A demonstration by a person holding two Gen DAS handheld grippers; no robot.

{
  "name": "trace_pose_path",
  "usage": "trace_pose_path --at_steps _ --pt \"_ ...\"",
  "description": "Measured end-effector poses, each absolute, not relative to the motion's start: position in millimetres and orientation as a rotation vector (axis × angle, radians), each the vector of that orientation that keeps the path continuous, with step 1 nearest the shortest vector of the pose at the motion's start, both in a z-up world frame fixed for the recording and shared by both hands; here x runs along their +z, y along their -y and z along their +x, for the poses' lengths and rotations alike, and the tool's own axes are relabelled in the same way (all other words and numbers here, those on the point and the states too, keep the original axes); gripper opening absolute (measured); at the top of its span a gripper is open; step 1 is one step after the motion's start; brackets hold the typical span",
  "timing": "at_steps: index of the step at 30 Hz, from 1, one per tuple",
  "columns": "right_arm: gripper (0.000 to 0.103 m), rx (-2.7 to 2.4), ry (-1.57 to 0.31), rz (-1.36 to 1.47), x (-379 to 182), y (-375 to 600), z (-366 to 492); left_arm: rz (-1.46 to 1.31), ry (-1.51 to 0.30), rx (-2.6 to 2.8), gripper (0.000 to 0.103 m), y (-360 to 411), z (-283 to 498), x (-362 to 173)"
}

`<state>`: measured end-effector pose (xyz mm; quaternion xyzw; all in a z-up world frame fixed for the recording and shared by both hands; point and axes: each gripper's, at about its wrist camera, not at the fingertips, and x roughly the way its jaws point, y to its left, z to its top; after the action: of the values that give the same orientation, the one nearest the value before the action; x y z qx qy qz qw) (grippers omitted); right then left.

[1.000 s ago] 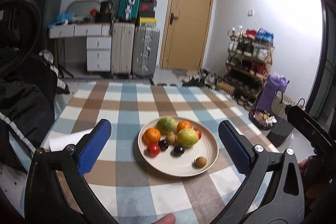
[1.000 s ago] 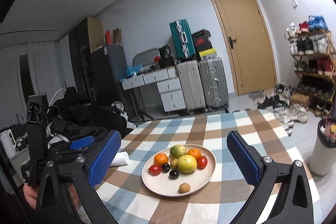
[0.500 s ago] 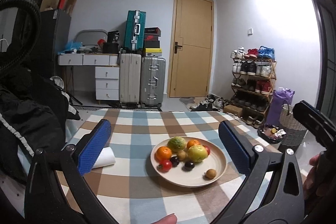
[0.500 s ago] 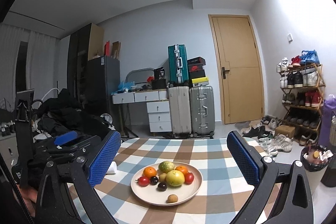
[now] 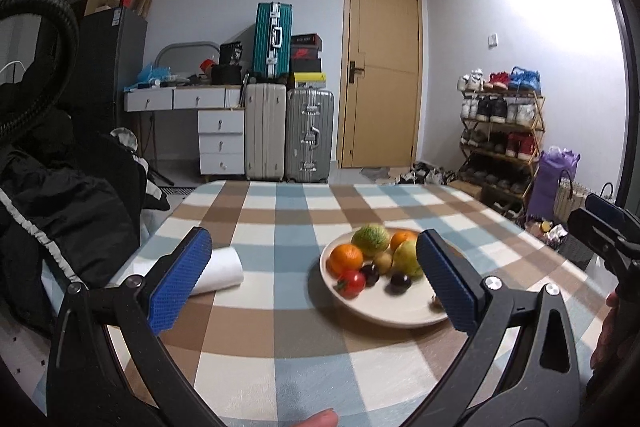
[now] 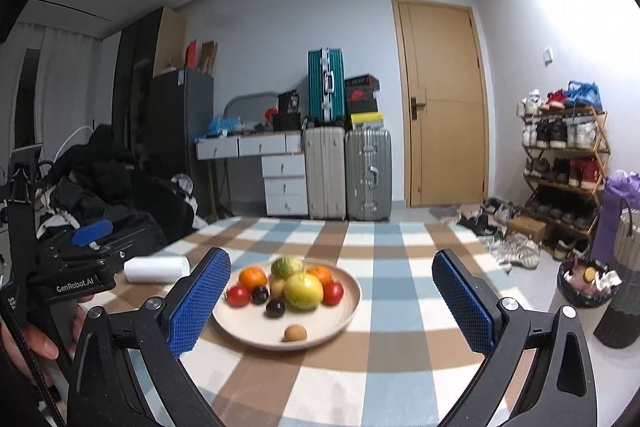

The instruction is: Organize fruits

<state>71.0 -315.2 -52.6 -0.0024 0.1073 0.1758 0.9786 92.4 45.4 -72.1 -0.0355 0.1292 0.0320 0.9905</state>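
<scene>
A beige plate (image 6: 344,325) of fruit sits on the checked tablecloth (image 6: 384,379). It holds two oranges (image 6: 253,277), a green fruit (image 6: 287,265), a big yellow-green fruit (image 6: 303,291), red tomatoes (image 6: 238,296), dark plums (image 6: 276,308) and a small brown fruit (image 6: 295,333) lying apart near the front rim. My right gripper (image 6: 332,259) is open just short of the plate, holding nothing. In the left wrist view the plate (image 5: 380,313) is right of centre. My left gripper (image 5: 314,247) is open and holds nothing; its right finger (image 5: 446,283) hides part of the plate.
A white roll (image 5: 218,271) lies on the cloth left of the plate. Dark clothing (image 5: 60,211) is piled beyond the table's left edge. Suitcases (image 5: 308,135), a desk, a door and a shoe rack (image 5: 500,143) stand behind. A bin (image 6: 588,281) sits on the floor at the right.
Both views first tilted up toward the room, then came in lower and nearer to the plate, which looks larger now. In the left view the plate shifted right. Both grippers stayed open.
</scene>
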Motion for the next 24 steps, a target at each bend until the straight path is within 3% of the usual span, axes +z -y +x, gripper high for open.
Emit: trace_pose_path --at_steps 12,24 --pt "0.103 0.318 -0.346 -0.042 -78.0 308.7 98.4 -0.046 -0.330 0.064 0.102 -44.9 118.3 -91.3" --pt "0.103 0.319 -0.332 -0.060 -77.2 304.0 95.4 -0.036 -0.328 0.049 0.102 -42.5 115.4 -89.8"
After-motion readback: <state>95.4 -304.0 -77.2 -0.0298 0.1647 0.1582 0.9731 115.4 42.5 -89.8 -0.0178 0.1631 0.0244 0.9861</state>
